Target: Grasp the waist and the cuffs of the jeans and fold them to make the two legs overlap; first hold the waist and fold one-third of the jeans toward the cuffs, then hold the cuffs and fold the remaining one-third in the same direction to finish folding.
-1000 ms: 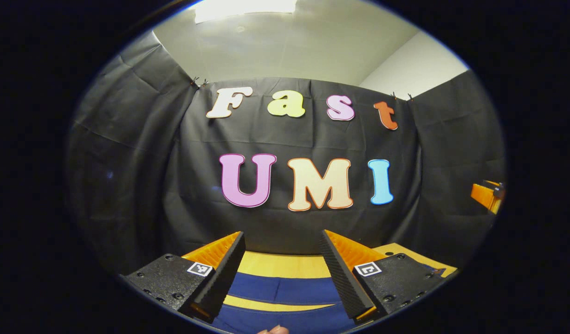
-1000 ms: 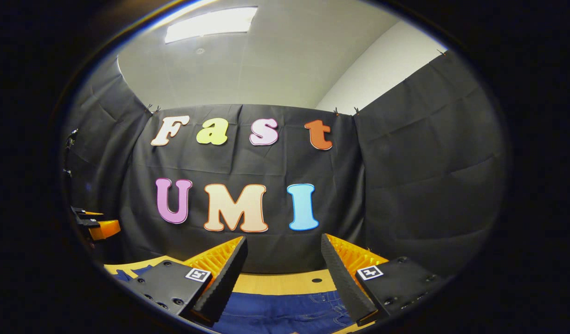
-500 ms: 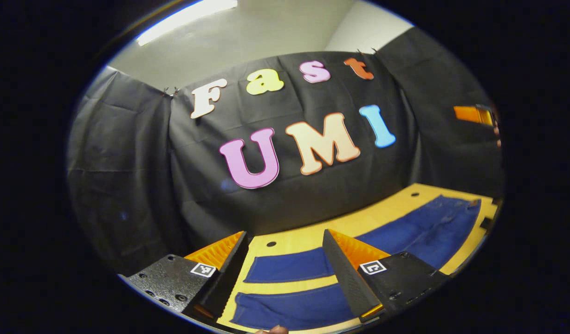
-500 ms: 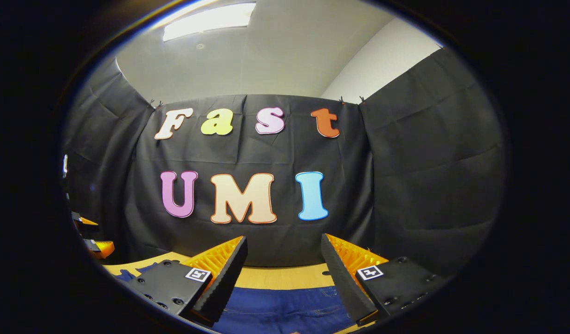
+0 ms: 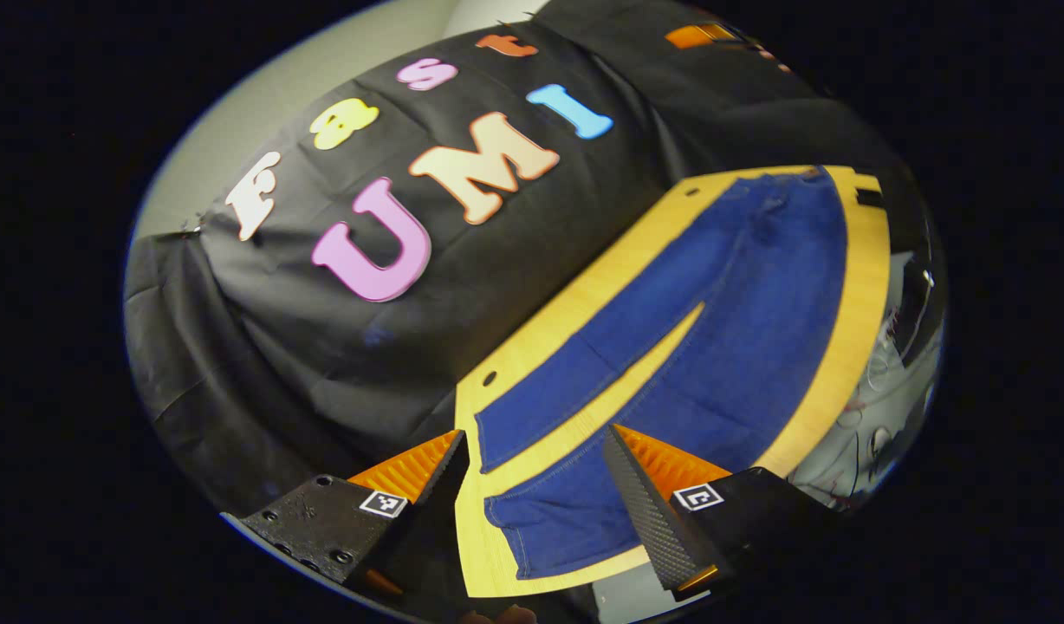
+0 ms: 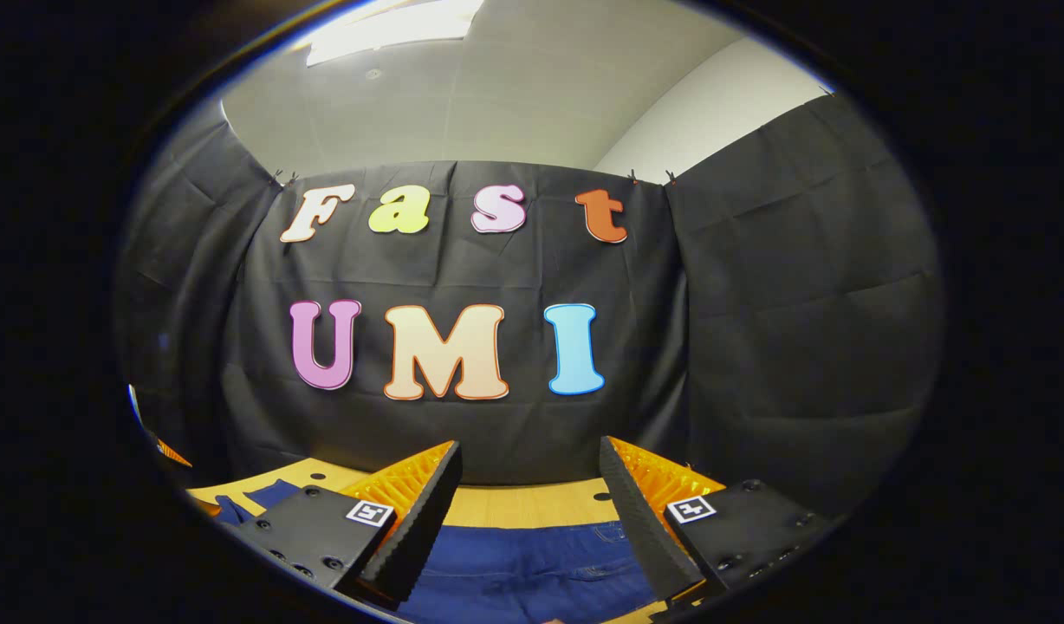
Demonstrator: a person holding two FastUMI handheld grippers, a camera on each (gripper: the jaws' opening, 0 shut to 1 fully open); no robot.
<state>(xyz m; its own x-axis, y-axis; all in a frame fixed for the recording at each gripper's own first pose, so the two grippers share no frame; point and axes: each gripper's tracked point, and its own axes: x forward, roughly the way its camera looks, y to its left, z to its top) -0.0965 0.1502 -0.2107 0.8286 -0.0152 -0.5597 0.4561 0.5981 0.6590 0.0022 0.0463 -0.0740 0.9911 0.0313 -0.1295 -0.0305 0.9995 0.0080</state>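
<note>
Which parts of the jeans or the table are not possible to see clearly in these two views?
- Right gripper view: the jeans are cut off by the lower edge and partly covered by the right gripper.
- Left gripper view: the near cuff is partly behind one of the left gripper's fingers.
- Left gripper view: clutter beyond the table is too small.

Your left gripper [image 5: 532,494] hangs tilted above the near-left end of the table [image 5: 861,286], jaws spread apart and holding nothing. Below it the jeans [image 5: 714,312] lie flat and unfolded, the two legs parted by a narrow wedge of bare tabletop. Both cuffs [image 5: 506,537] sit just beyond your fingertips [image 5: 649,529], untouched; the waist [image 5: 792,178] lies at the far end. Your other gripper [image 5: 701,35] shows far off, at the top edge.
</note>
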